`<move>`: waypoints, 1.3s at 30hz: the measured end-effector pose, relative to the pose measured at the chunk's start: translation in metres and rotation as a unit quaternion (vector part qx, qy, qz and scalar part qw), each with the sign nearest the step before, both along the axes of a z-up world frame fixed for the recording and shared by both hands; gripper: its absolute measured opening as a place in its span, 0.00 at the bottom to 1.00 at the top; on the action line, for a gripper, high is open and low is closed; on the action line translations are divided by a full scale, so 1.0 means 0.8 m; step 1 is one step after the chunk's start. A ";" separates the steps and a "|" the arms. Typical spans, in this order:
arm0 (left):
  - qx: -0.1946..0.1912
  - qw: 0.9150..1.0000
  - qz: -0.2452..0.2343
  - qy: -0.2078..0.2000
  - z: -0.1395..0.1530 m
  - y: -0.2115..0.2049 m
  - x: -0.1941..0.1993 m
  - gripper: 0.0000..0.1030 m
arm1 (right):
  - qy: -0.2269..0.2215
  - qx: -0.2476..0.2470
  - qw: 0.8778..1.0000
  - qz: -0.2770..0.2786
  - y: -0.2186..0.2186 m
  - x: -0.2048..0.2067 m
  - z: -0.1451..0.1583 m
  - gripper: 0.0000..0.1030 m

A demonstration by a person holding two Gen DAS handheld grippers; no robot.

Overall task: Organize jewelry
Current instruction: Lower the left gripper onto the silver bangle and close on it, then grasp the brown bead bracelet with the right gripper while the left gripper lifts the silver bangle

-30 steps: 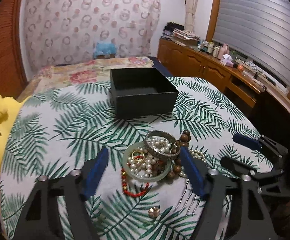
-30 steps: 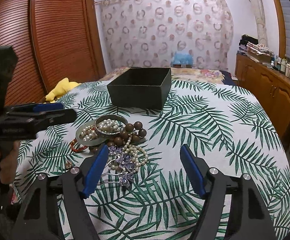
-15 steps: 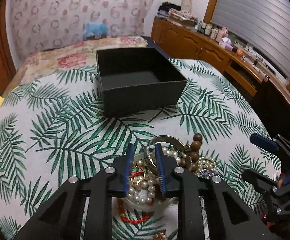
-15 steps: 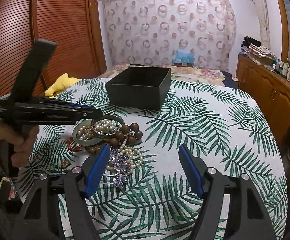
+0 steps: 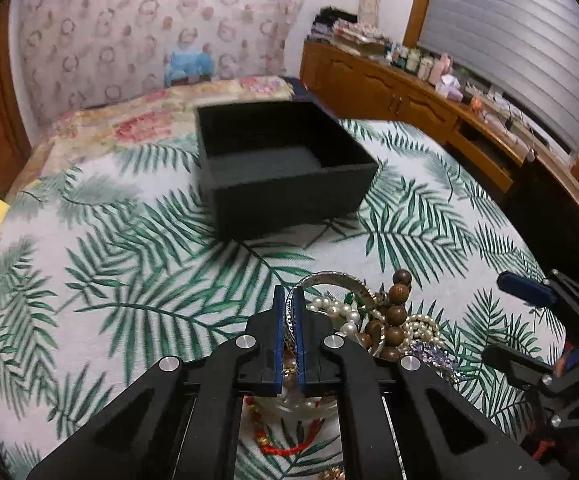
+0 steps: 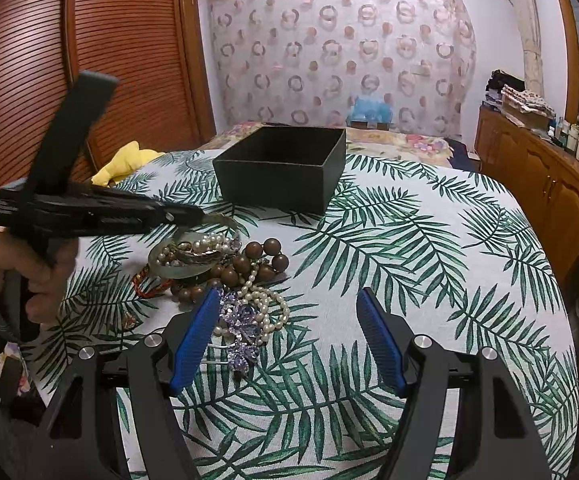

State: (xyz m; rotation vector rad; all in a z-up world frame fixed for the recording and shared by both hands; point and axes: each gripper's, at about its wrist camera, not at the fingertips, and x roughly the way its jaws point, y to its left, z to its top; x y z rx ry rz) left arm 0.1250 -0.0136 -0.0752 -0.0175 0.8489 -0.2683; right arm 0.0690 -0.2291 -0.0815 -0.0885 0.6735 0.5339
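Observation:
A silver bangle (image 5: 329,277) tops a jewelry pile on the palm-leaf tablecloth. My left gripper (image 5: 288,296) is shut on the bangle's near rim; in the right wrist view the left gripper (image 6: 195,216) holds the bangle (image 6: 225,221) tilted up over a pale green jade bangle (image 6: 177,270). Brown wooden beads (image 6: 263,250), pearl strands (image 6: 267,300), a purple flower piece (image 6: 245,320) and a red bracelet (image 6: 145,284) lie in the pile. An open black box (image 5: 289,196) stands beyond. My right gripper (image 6: 285,308) hovers open just right of the purple piece, holding nothing.
A yellow plush toy (image 6: 125,162) lies at the table's far left edge. A wooden sideboard (image 6: 549,184) with bottles runs along the right wall. A floral bedspread (image 5: 149,120) lies behind the box. A small gold piece (image 5: 331,472) sits near the front.
My left gripper moved forward over the pile and its jaws closed onto the silver bangle's rim, tilting it up. The right gripper stayed where it was, open.

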 end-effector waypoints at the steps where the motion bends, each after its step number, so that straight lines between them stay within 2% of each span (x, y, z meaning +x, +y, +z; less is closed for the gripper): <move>1: -0.002 1.000 0.002 -0.006 0.003 0.002 -0.003 0.03 | 0.001 0.000 1.000 0.000 0.000 0.001 -0.001 0.71; 11: -0.031 0.997 0.040 -0.063 0.026 0.028 -0.050 0.03 | 0.022 -0.007 1.000 0.022 0.012 0.028 -0.003 0.62; 20: -0.039 0.995 0.051 -0.079 0.024 0.038 -0.073 0.03 | 0.064 0.013 0.997 0.052 0.046 0.059 -0.012 0.59; 27: -0.042 0.994 0.056 -0.082 0.020 0.042 -0.079 0.03 | 0.096 0.011 0.994 0.046 0.066 0.082 -0.024 0.52; 32: -0.041 0.994 0.056 -0.083 0.020 0.041 -0.080 0.03 | 0.110 0.000 0.993 0.034 0.073 0.099 -0.032 0.36; 33: -0.041 0.994 0.055 -0.084 0.020 0.042 -0.080 0.03 | 0.107 -0.001 0.994 0.034 0.073 0.098 -0.032 0.28; 34: -0.040 0.994 0.056 -0.084 0.020 0.042 -0.080 0.03 | 0.102 -0.001 0.994 0.032 0.071 0.096 -0.029 0.15; 39: -0.041 0.994 0.057 -0.088 0.021 0.041 -0.083 0.03 | 0.079 0.014 0.996 0.048 0.061 0.086 -0.006 0.14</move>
